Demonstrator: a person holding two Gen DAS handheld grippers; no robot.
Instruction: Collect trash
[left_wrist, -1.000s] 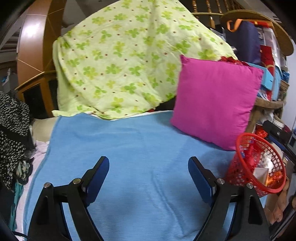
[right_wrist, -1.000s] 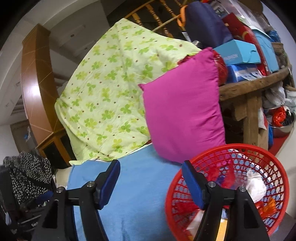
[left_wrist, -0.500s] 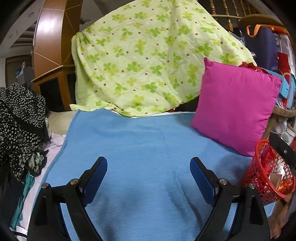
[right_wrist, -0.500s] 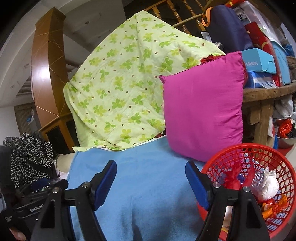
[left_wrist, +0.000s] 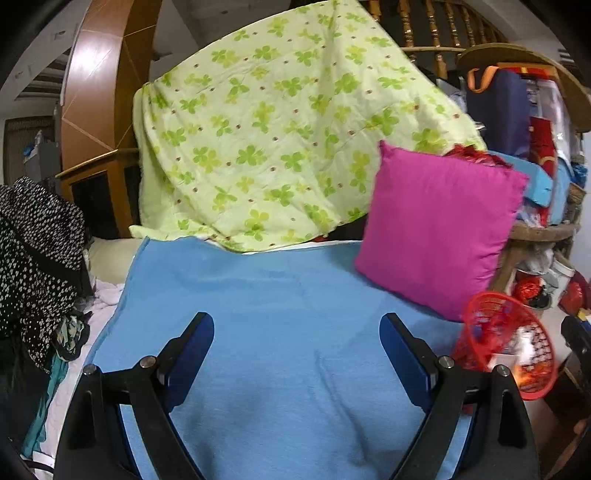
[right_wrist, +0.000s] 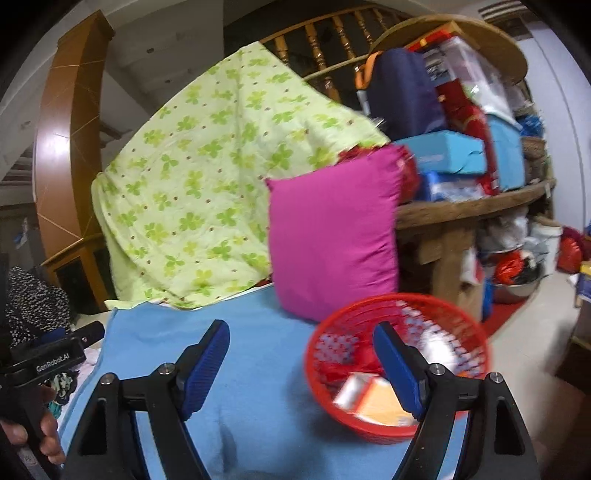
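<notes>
A red mesh basket (right_wrist: 399, 365) holding wrappers and a small orange and white box sits at the right edge of a blue blanket (right_wrist: 258, 369). In the left wrist view the red basket (left_wrist: 506, 354) shows at the far right. My right gripper (right_wrist: 301, 354) hangs over the blanket with its right finger in front of the basket; its jaws are opening and nothing is between them. My left gripper (left_wrist: 297, 343) stands open over bare blue blanket (left_wrist: 280, 332), with nothing between its fingers.
A magenta cushion (left_wrist: 439, 236) leans behind the basket, beside a green clover quilt (left_wrist: 280, 147) draped at the back. A wooden shelf (right_wrist: 476, 206) piled with boxes and bags stands right. Black spotted clothing (left_wrist: 33, 254) lies left. A hand (right_wrist: 40, 435) holds the other gripper's handle.
Both views pulled back and up, so the basket looks smaller and further away. The right gripper's fingers have spread wider. The left gripper's fingers stayed wide apart.
</notes>
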